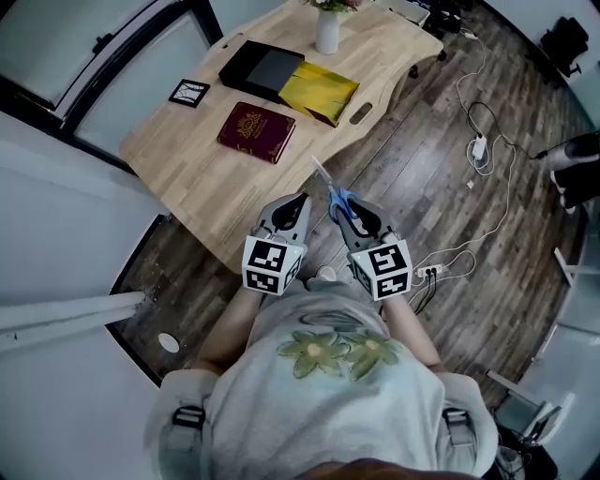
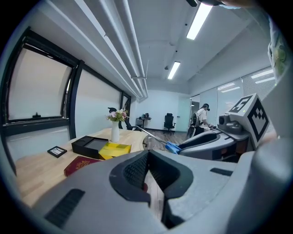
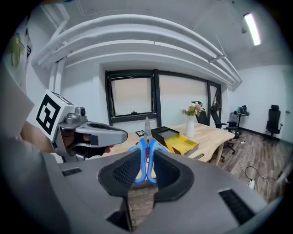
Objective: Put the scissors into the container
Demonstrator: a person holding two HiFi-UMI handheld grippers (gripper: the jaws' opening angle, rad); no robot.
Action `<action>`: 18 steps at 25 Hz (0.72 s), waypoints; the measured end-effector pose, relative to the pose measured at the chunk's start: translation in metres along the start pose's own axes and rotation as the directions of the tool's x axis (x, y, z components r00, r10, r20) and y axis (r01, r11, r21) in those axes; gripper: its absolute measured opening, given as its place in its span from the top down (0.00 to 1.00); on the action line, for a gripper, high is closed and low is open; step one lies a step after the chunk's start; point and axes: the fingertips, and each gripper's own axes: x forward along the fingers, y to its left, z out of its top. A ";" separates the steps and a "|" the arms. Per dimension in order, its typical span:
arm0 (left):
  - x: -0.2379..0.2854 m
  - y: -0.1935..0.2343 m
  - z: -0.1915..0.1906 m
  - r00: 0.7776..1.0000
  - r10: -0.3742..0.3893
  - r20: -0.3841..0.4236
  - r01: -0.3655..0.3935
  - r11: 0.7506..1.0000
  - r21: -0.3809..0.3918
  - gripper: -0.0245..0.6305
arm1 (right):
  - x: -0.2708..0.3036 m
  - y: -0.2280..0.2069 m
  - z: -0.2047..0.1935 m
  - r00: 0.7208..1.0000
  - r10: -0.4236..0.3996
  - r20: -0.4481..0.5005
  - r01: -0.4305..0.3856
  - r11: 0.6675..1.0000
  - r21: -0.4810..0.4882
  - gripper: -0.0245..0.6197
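Blue-handled scissors [image 1: 342, 206] are clamped by the handles in my right gripper [image 1: 351, 220], blades pointing up toward the table. In the right gripper view the scissors [image 3: 145, 155] stand upright between the shut pads of the right gripper [image 3: 146, 167]. My left gripper [image 1: 296, 208] is close beside it on the left, shut with nothing in it; its pads meet in the left gripper view [image 2: 147, 157]. The open black container [image 1: 262, 68] lies on the wooden table [image 1: 187, 169], a yellow piece [image 1: 321, 91] against its right side. Both grippers hover over the floor, short of the table's near edge.
A dark red book [image 1: 256, 132] lies nearest on the table, with a small black framed square [image 1: 189, 93] to its left and a white vase of flowers [image 1: 327, 28] behind the container. White cables and a power strip [image 1: 479, 147] trail across the wooden floor on the right.
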 end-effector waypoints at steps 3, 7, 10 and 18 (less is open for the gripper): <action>0.004 -0.006 0.001 1.000 0.025 0.015 -0.025 1.000 -0.008 0.95 | -0.005 -0.007 -0.002 1.000 0.009 0.003 -0.009 1.000 -0.010 0.83; 0.009 -0.018 -0.003 0.999 0.039 0.021 -0.038 0.999 -0.030 0.95 | -0.011 -0.018 -0.006 1.000 0.013 0.004 -0.013 1.000 -0.019 0.83; 0.014 -0.026 -0.006 0.999 0.032 0.011 -0.032 0.999 -0.028 0.95 | -0.016 -0.025 -0.004 1.000 0.017 0.014 -0.016 1.000 -0.022 0.83; 0.033 -0.035 0.004 1.000 0.006 0.011 -0.006 1.000 0.000 0.95 | -0.020 -0.046 0.004 0.999 -0.002 0.043 0.002 1.000 -0.015 0.83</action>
